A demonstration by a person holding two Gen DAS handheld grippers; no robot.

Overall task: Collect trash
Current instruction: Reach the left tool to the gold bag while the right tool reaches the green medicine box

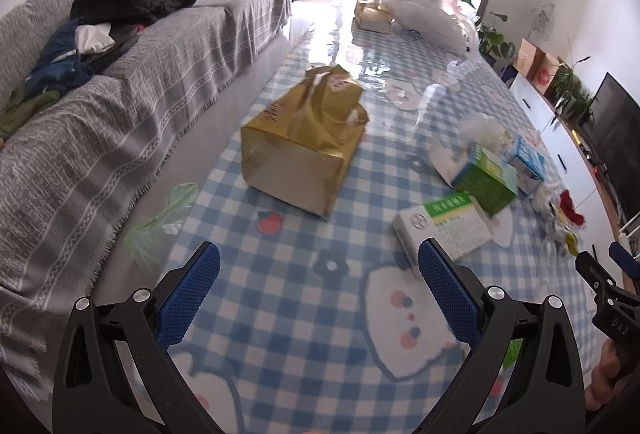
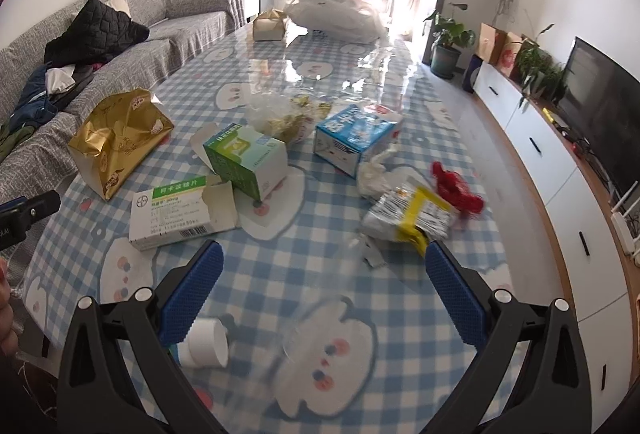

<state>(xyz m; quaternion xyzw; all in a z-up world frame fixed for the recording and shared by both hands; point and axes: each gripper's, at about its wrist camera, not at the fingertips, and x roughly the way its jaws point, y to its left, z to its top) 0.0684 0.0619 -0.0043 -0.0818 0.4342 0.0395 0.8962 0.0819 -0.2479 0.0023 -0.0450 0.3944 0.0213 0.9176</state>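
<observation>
Above the table point(image 2: 400, 82) — three cartons, one gold bag point(image 2: 116, 142) — both grippers point(image 1: 320, 274) point(image 2: 324, 274) gape empty.

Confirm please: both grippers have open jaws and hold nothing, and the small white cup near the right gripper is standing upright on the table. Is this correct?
Not entirely. The small white cup is lying on its side, its open mouth facing sideways, as the right wrist view shows. The rest holds: the left gripper and the right gripper both have open jaws and hold nothing, and the cup is on the table near the right gripper.
</observation>
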